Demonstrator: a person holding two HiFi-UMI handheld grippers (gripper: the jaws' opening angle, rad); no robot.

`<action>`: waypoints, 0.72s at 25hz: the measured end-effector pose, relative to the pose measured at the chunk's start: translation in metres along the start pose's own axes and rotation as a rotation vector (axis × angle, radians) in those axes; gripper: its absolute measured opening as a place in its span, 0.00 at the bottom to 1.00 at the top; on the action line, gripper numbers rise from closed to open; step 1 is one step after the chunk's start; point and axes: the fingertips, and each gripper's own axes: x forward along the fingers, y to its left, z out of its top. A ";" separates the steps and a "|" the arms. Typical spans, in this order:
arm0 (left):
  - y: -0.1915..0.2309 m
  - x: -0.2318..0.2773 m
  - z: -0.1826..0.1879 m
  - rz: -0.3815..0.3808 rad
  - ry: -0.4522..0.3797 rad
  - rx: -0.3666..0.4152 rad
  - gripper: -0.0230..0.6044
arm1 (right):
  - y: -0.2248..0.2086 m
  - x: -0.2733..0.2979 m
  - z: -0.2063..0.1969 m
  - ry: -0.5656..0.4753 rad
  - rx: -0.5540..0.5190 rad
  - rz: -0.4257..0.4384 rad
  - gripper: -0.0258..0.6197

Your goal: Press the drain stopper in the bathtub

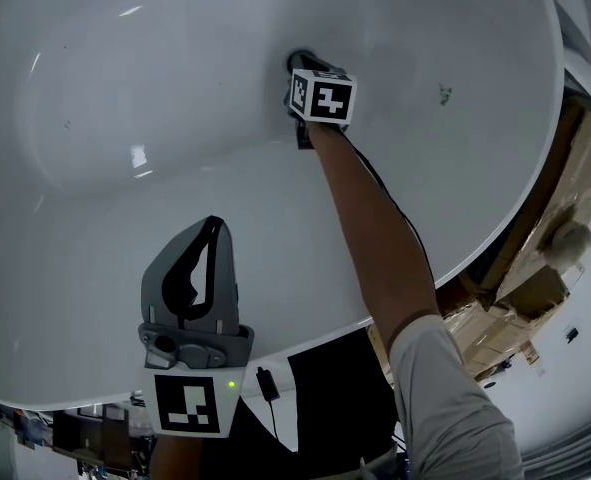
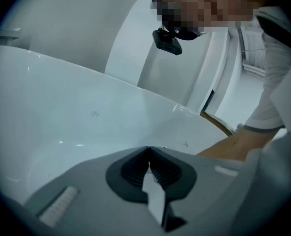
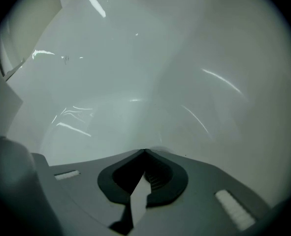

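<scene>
Right gripper (image 3: 144, 152) clenched empty, tips at bathtub (image 1: 125, 118) floor, drain stopper hidden beneath | left gripper (image 2: 148, 149) clenched, idle | stopper likely rigid, slick: push centre squarely.

My right gripper (image 1: 303, 63) reaches the glossy white oval bathtub's (image 1: 125, 88) floor; my left gripper (image 1: 211, 230) hovers over its near rim.

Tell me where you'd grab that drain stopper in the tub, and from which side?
There is probably nowhere to pinch it. The drain stopper lies low in the bathtub floor, hidden under the right gripper, and no raised part shows. Come straight down from above onto its top with the fingers shut, as that gripper's are now.
</scene>
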 end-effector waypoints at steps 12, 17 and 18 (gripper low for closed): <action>-0.007 -0.047 0.025 -0.017 0.004 -0.016 0.04 | 0.025 -0.065 0.020 -0.032 -0.019 0.013 0.04; -0.021 -0.069 0.045 -0.030 -0.003 -0.020 0.04 | 0.034 -0.101 0.028 -0.048 0.003 0.018 0.04; -0.024 -0.072 0.049 -0.037 -0.001 -0.013 0.04 | 0.035 -0.108 0.028 -0.048 0.009 0.019 0.04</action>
